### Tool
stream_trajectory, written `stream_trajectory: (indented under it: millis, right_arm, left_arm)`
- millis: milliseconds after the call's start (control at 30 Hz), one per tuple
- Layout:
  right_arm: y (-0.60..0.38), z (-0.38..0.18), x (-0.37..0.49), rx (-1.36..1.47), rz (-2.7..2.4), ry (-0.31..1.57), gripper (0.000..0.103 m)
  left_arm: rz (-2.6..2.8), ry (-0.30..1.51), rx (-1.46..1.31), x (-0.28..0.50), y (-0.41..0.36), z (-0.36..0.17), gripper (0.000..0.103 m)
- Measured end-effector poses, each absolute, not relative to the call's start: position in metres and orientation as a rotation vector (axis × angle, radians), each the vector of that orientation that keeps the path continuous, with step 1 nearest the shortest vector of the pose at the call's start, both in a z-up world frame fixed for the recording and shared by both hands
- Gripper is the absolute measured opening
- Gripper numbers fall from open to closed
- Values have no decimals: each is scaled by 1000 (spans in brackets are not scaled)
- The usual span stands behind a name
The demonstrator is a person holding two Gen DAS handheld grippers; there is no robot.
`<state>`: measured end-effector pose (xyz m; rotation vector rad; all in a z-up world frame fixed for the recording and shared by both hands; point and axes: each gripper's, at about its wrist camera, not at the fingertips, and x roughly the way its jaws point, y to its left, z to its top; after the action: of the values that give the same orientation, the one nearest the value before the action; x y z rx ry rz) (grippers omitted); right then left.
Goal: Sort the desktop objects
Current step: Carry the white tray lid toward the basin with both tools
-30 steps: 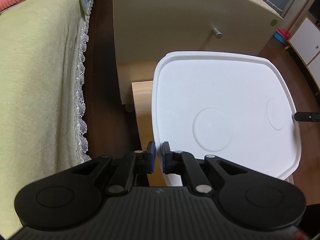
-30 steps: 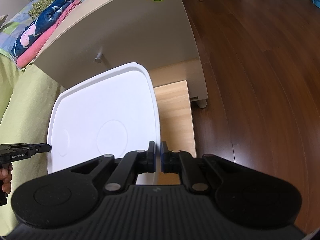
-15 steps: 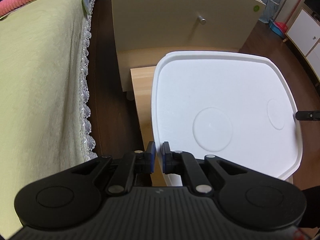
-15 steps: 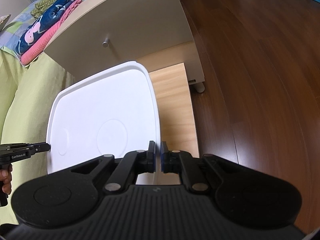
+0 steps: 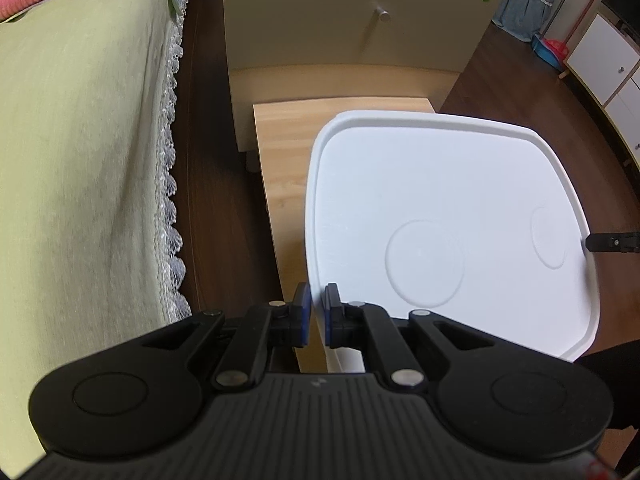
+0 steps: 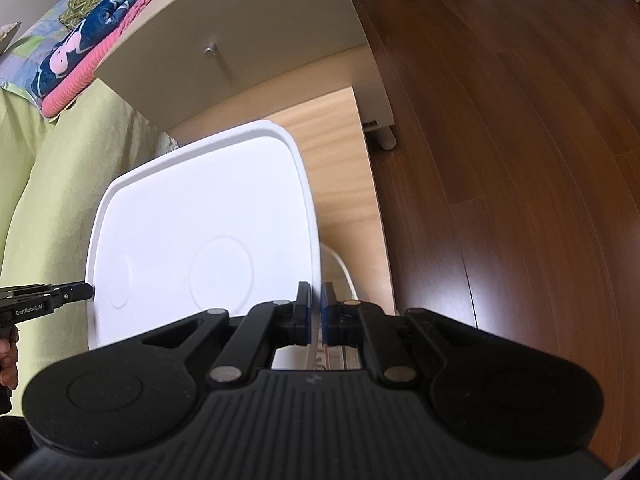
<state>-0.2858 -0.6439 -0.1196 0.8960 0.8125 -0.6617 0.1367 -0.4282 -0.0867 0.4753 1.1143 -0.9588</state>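
I hold a big white tray [image 5: 448,184] by two of its edges. My left tongs [image 5: 317,312] are closed tight on the tray's rim on one side. My right tongs [image 6: 316,312] are closed tight on the rim on the other side. In the left view I can see the tip of the right tongs [image 5: 612,242] touching the far edge, and in the right view the tip of the left tongs [image 6: 76,292] does the same.

The tray lies flat, face up, between the two tongs. Its long way runs from one pair of tongs to the other. It has two round marks pressed into it.

Under the tray is a light wood worktop [image 5: 288,160]. It sticks out past the tray, ahead of my left tongs. Ahead of both tongs stands a pale cabinet [image 5: 320,12] with a small metal knob [image 5: 383,15]. A bed with a green cover [image 5: 80,140] is close on the outer side of the left tongs. A dark wood floor [image 6: 520,140] is on the outer side of the right tongs.
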Motion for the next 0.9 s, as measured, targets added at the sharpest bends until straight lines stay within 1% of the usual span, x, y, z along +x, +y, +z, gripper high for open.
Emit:
stream_trajectory:
  millis: [400, 900]
  right_arm:
    - [-609, -120, -315, 909, -662, 819, 5]
    - [-577, -119, -328, 903, -636, 846, 5]
  left_arm:
    - [-960, 1088, 490, 102, -404, -75, 4]
    - [-919, 1089, 481, 79, -371, -68, 4]
